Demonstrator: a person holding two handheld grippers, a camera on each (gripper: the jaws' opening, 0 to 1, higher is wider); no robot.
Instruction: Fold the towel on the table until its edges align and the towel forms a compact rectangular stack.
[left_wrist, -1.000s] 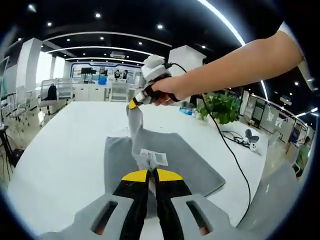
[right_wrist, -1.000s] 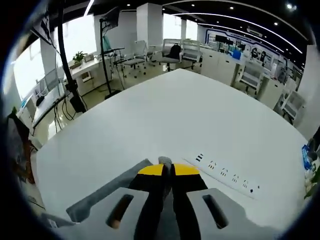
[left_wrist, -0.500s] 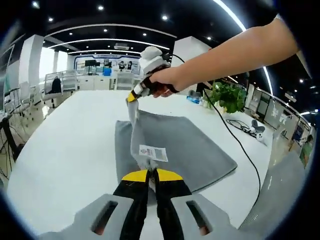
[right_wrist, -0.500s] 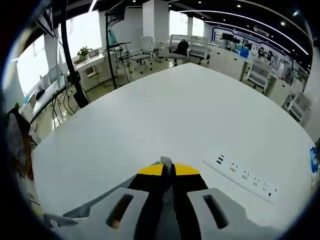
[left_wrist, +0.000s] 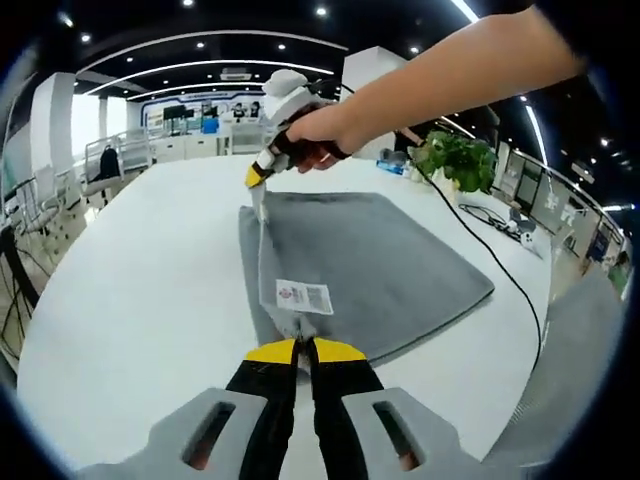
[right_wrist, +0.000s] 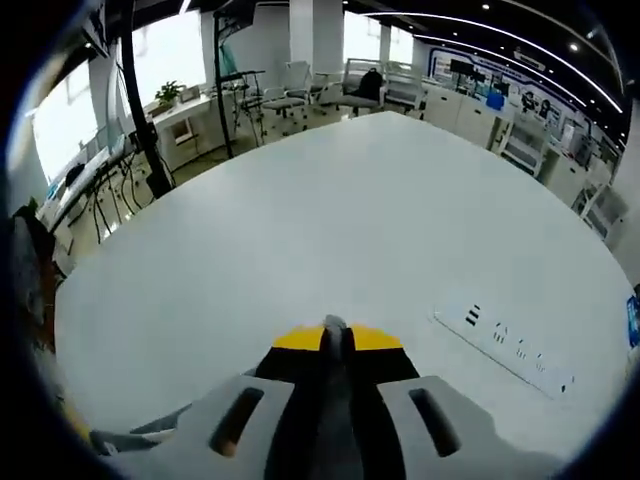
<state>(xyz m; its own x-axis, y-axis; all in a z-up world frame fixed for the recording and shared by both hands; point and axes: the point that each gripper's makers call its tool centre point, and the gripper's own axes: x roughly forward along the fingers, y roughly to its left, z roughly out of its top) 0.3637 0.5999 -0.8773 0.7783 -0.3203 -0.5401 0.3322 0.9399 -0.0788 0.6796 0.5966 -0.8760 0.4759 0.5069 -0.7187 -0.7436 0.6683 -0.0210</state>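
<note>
Broad, smooth white table (left_wrist: 130, 290), rounded at its edges. Spread flat across its middle, a grey towel (left_wrist: 370, 265) of soft, matte weave, roughly rectangular, one long edge lifted into a taut ridge between two grippers. Left gripper (left_wrist: 302, 346), yellow-tipped black jaws clamped on the near corner, just below a white printed label (left_wrist: 303, 296). Right gripper (left_wrist: 256, 181), in a hand (left_wrist: 318, 135) reaching in from the right, pinching the far corner; in right gripper view (right_wrist: 336, 333), jaws pressed together on a sliver of grey cloth. Long white power strip (right_wrist: 512, 343) lying flat toward the table's far edge.
</note>
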